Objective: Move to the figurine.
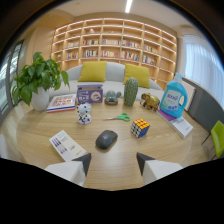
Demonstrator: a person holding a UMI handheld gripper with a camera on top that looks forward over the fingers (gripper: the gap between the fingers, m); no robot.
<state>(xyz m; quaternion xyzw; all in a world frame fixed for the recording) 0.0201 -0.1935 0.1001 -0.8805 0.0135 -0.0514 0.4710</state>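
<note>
Now: tongs apart, figurine standing ahead on the desk

Now the tongs (114,161) hang over the near edge of the round wooden desk (117,172), their two dark-tipped fingers (83,161) spread apart with nothing between them. Just ahead of them lies a smooth, dark, oval computer mouse (106,139). The figurine (84,113), small, glossy and white with black spots, stands upright beyond the left finger, left of the desk's middle; its long axis is vertical, and which way it faces cannot be made out. Green-handled scissors (119,118) lie flat to its right, and a colourful puzzle cube (140,128) sits near the mouse. A printed booklet (66,145) rests near the left finger. Toward the far edge stand a leafy potted plant (38,81), a flat picture book (62,103), a purple box (90,93), a ribbed green cactus ornament (130,91), a golden elephant statuette (149,101) and a blue plastic detergent bottle (175,97).
</note>
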